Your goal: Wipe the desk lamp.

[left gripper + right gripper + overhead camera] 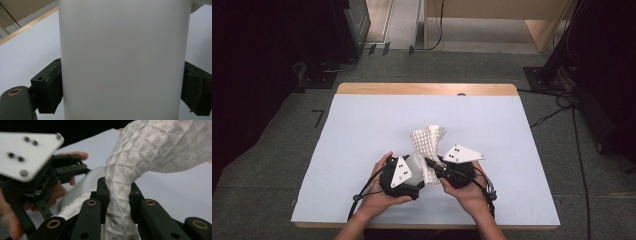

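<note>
A smooth white cylindrical container point(123, 50) stands between the jaws of my left gripper point(123, 95), and both pads point(53, 92) press on its sides. In the high view the left gripper point(416, 169) sits near the table's front middle, with the container point(414, 161) at its tip. A white waffle-textured cloth point(428, 136) rises in a bunch just right of it. My right gripper point(118, 195) is shut on a twisted strand of this cloth point(160, 150). The right gripper point(431, 164) comes in from the right, close beside the left gripper point(50, 177).
A white sheet point(362, 130) covers the table, with a wooden strip point(427, 89) along the far edge. Dark equipment and cables point(562, 107) lie on the floor around the table. A hand point(382, 197) holds each gripper at the front edge.
</note>
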A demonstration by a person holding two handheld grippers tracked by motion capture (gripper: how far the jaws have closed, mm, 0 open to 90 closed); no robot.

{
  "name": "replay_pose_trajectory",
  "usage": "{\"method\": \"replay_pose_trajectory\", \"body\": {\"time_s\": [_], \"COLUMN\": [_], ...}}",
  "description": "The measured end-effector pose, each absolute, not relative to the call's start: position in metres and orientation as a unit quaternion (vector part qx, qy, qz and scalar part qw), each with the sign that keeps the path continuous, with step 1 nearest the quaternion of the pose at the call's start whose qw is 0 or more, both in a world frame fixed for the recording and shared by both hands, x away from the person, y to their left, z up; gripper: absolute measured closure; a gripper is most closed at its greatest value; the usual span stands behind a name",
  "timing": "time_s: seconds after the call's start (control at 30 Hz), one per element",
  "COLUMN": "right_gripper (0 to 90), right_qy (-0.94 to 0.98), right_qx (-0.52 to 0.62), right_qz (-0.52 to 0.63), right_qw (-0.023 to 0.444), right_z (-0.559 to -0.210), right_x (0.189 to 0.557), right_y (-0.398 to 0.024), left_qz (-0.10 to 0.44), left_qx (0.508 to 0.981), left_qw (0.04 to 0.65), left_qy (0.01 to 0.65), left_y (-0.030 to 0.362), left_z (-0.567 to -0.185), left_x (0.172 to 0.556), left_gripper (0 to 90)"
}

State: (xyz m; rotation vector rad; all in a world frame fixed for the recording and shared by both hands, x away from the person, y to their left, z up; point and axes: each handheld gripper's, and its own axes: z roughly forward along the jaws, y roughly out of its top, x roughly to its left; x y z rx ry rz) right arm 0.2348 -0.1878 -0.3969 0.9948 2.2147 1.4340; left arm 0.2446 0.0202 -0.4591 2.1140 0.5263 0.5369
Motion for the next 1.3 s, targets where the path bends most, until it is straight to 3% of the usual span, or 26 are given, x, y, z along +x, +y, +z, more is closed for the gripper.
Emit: {"method": "replay_pose_trajectory", "body": {"time_s": [0.1,0.37,0.6,0.93,1.2,1.3], "right_gripper": [77.8,78.0,78.5,78.5,78.9,78.8], "right_qy": [0.761,0.764,0.776,0.756,0.775,0.762], "right_qx": [0.352,0.391,0.346,0.393,0.323,0.326], "right_qz": [0.529,0.49,0.517,0.5,0.532,0.547], "right_qw": [0.134,0.152,0.105,0.155,0.11,0.113], "right_z": [-0.395,-0.416,-0.405,-0.418,-0.407,-0.407], "right_x": [0.235,0.249,0.241,0.248,0.24,0.239], "right_y": [-0.189,-0.196,-0.2,-0.194,-0.196,-0.189], "left_qz": [0.225,0.218,0.216,0.219,0.207,0.21], "left_qx": [0.849,0.847,0.846,0.847,0.847,0.847], "left_qw": [0.432,0.439,0.443,0.438,0.443,0.442], "left_qy": [0.204,0.205,0.204,0.205,0.208,0.207], "left_y": [0.017,0.019,0.021,0.02,0.025,0.025], "left_z": [-0.46,-0.461,-0.461,-0.461,-0.46,-0.46], "left_x": [0.242,0.244,0.244,0.244,0.245,0.244], "left_gripper": [8.7,8.7,8.7,8.7,8.8,8.8]}}
